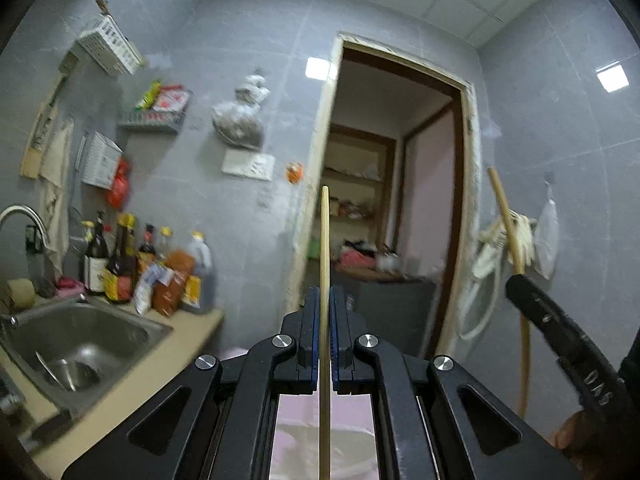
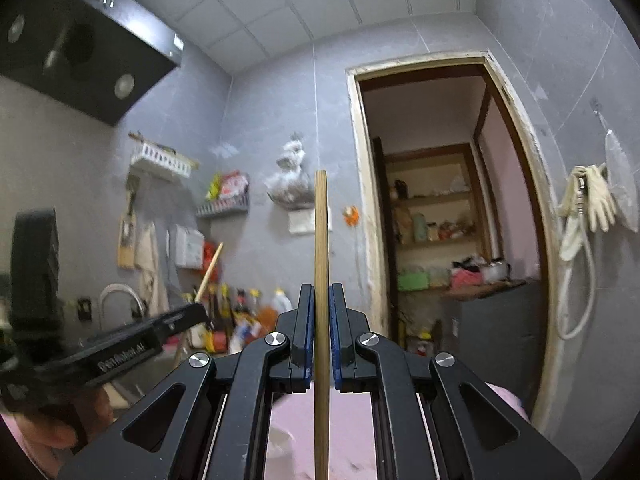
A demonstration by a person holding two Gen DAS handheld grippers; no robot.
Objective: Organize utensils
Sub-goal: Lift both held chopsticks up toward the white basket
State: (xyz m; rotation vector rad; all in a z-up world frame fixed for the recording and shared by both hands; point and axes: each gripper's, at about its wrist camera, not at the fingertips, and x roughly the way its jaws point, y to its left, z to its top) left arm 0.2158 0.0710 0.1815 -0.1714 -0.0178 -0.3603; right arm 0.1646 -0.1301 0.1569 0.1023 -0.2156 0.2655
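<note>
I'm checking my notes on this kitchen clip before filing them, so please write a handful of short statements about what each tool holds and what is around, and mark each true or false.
1. The left tool is shut on a chopstick. True.
2. The right tool is open and empty. False: it is shut on its own chopstick.
3. The steel sink has bottles standing beside it. True.
4. The doorway is closed off by a door. False: it stands open, with shelves visible beyond.
5. Gloves hang on the wall beside the doorway. True.
</note>
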